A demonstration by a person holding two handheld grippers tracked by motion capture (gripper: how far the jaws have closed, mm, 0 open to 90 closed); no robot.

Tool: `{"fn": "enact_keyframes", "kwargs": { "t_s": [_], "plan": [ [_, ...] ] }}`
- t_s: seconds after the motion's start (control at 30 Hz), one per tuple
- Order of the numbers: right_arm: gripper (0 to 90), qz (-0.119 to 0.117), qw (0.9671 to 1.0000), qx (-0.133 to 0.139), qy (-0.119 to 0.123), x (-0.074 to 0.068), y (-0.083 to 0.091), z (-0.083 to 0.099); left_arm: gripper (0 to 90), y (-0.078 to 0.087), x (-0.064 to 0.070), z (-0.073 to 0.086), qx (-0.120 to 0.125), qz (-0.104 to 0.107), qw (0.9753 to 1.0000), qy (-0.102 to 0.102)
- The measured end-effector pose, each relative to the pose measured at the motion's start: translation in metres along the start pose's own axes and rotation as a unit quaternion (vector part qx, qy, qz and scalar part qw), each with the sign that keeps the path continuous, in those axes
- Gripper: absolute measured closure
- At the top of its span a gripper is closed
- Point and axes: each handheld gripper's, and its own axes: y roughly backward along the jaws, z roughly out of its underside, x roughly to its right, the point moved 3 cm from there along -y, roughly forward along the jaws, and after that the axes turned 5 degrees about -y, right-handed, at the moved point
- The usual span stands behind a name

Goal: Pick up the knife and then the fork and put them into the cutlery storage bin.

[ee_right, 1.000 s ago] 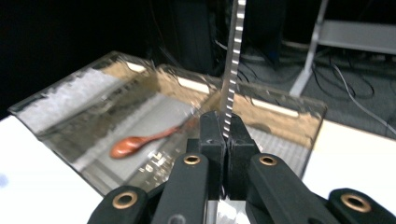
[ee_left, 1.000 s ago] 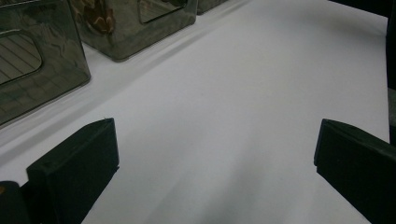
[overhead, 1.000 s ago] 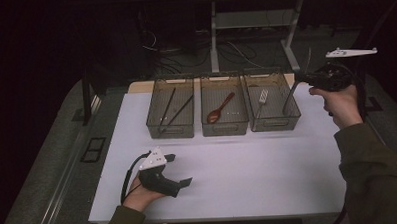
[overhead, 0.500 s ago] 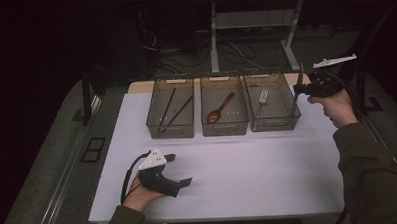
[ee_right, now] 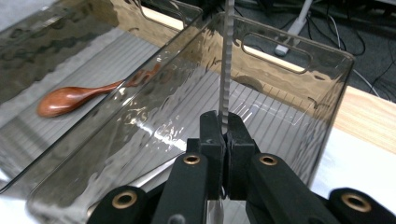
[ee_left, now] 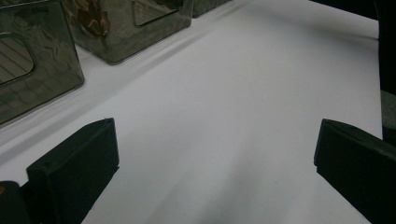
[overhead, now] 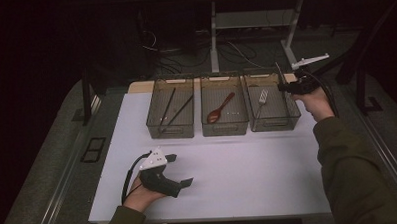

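The right hand-held gripper has its two black jaws pressed together on a thin silver serrated knife, whose blade rises straight up from between the jaws. In the high view the same right hand-held gripper hangs at the right rim of the right-hand smoked clear plastic bin, with the knife sticking up above that rim. The landmark here is that right-hand bin: a silver metal fork lies inside it on its ribbed floor. Just left of it, side by side, stands a middle bin of the same smoked plastic holding a reddish-brown wooden spoon, which the right gripper view also shows through the bin walls. Left again of that stands a third smoked bin with a pair of dark chopsticks lying aslant in it. All three bins sit along the far edge of the white counter.

Well in front of the right-hand bin and far to its left, the left hand-held gripper rests low on the counter near its close edge. Its jaws stand wide apart with nothing between them, bare white counter showing in the gap.
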Motion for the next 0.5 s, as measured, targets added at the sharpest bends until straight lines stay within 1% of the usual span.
{"fn": "enact_keyframes", "kwargs": {
  "t_s": [0.13,0.2,0.33,0.37,0.43,0.5],
  "plan": [
    [87.0,0.003,0.9999,-0.01,-0.001,-0.002,-0.015,-0.002,0.0,-0.001,0.001,0.0,0.002,0.002,1.0,-0.002],
    [86.8,0.003,0.9999,-0.015,0.006,-0.003,-0.023,-0.002,0.0,-0.001,0.001,0.0,0.002,0.002,1.0,-0.001],
    [85.8,0.001,0.9995,-0.03,0.004,-0.006,-0.036,0.001,0.0,-0.001,0.0,0.0,0.001,0.002,1.0,0.0],
    [83.7,-0.001,0.9995,-0.031,0.002,-0.007,-0.039,0.002,0.0,-0.001,0.0,0.0,0.001,0.002,1.0,0.001],
    [79.8,0.004,0.9995,-0.03,0.0,-0.007,-0.042,0.003,0.0,-0.001,0.0,0.0,0.0,0.003,1.0,0.0],
    [74.6,-0.006,0.9995,-0.03,-0.008,-0.006,-0.043,0.004,0.0,-0.001,0.0,0.0,-0.001,0.005,1.0,0.0]
  ]
}}
